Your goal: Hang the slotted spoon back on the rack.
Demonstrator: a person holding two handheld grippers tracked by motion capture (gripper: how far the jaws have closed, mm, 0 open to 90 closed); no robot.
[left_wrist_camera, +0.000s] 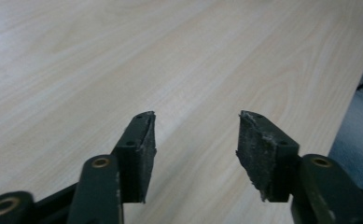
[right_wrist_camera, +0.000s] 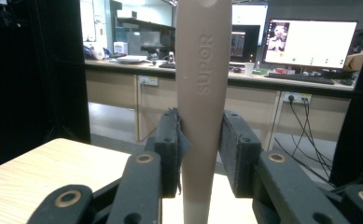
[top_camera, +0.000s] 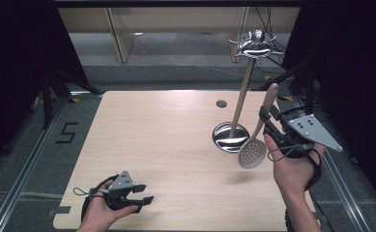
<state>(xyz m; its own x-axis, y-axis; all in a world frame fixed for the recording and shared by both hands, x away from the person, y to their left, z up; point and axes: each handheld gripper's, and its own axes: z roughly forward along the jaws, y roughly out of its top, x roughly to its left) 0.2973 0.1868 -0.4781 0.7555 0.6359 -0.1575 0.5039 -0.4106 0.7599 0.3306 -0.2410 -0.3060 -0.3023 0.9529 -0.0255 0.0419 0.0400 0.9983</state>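
My right gripper (top_camera: 266, 119) is shut on the beige handle of a slotted spoon (top_camera: 252, 153), held above the right side of the wooden table (top_camera: 166, 130). The spoon's perforated head hangs down and to the left, beside the round metal base of a utensil stand (top_camera: 230, 137). In the right gripper view the handle (right_wrist_camera: 202, 70) stands upright, pressed between the two pads of the right gripper (right_wrist_camera: 200, 149). My left gripper (top_camera: 147, 193) rests low at the table's near left. Its jaws stand apart in the left gripper view (left_wrist_camera: 195, 135), with bare tabletop between them.
The stand's wooden pole (top_camera: 243, 92) rises to a metal head with hooks (top_camera: 256, 46). A small round grommet (top_camera: 221, 103) sits in the table behind it. Desks with lit monitors (right_wrist_camera: 310, 42) stand beyond the table. Dark frame posts flank both sides.
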